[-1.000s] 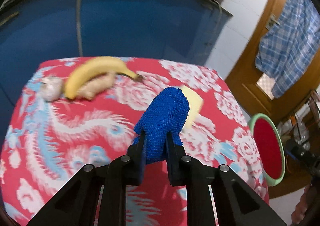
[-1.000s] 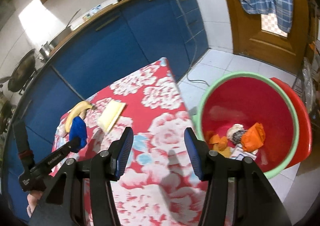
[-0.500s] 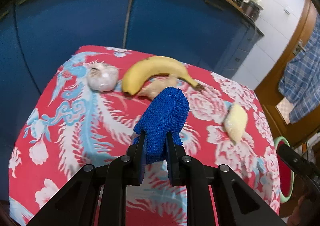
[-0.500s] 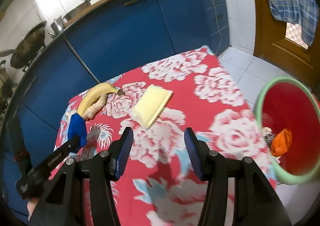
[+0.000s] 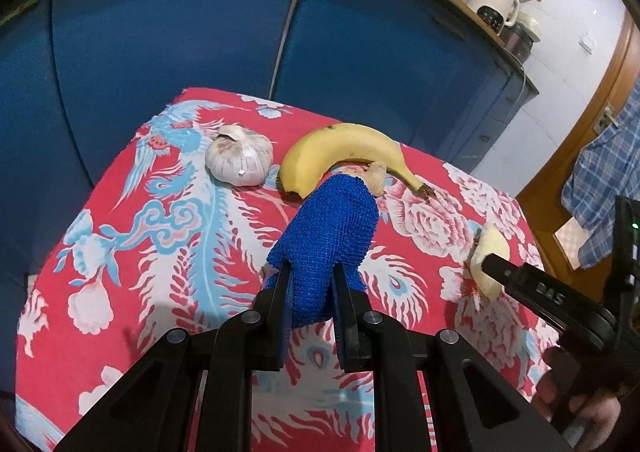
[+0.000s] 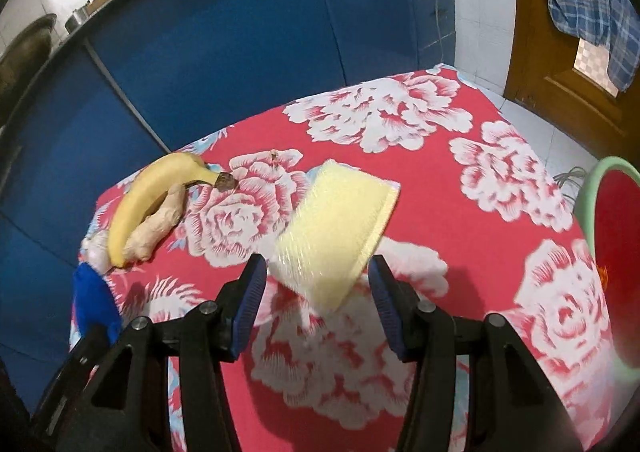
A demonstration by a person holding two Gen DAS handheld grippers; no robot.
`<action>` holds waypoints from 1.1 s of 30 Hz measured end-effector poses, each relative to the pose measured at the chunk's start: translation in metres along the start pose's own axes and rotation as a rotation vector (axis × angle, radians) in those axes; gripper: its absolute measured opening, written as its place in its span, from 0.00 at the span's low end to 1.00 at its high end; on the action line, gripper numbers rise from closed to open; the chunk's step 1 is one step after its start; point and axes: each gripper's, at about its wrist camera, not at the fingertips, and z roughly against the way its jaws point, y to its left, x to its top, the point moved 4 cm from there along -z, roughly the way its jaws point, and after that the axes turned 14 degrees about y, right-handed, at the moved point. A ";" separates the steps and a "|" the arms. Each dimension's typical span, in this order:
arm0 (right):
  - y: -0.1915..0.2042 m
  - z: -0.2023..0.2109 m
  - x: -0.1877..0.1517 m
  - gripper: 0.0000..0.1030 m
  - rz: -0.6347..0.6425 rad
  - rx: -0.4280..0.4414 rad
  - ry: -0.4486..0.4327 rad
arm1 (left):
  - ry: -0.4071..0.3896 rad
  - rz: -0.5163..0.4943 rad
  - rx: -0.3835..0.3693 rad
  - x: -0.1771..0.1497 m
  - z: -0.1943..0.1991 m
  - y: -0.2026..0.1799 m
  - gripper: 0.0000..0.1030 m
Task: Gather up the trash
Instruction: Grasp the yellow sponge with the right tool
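My left gripper (image 5: pixel 310 280) is shut on a blue knitted cloth (image 5: pixel 326 236) and holds it above the red flowered tablecloth (image 5: pixel 160 252). My right gripper (image 6: pixel 316 272) is open, its jaws on either side of the near end of a pale yellow sponge (image 6: pixel 336 220) that lies on the cloth; the sponge also shows in the left wrist view (image 5: pixel 490 264). A red bin with a green rim (image 6: pixel 612 244) stands off the table's right edge.
A banana (image 5: pixel 340 150), a piece of ginger (image 6: pixel 158 224) and a garlic bulb (image 5: pixel 239 160) lie at the table's far side. Blue cabinets (image 5: pixel 200 32) stand behind. A wooden door with a plaid cloth (image 6: pixel 588 0) is at the right.
My right gripper has swung from the bin to the sponge and closed in on it. My left gripper has drawn back and turned left, the blue cloth still in it.
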 end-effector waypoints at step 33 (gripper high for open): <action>-0.057 0.090 -0.069 0.27 0.091 0.008 -0.118 | 0.005 -0.106 -0.033 -0.013 -0.003 -0.030 0.17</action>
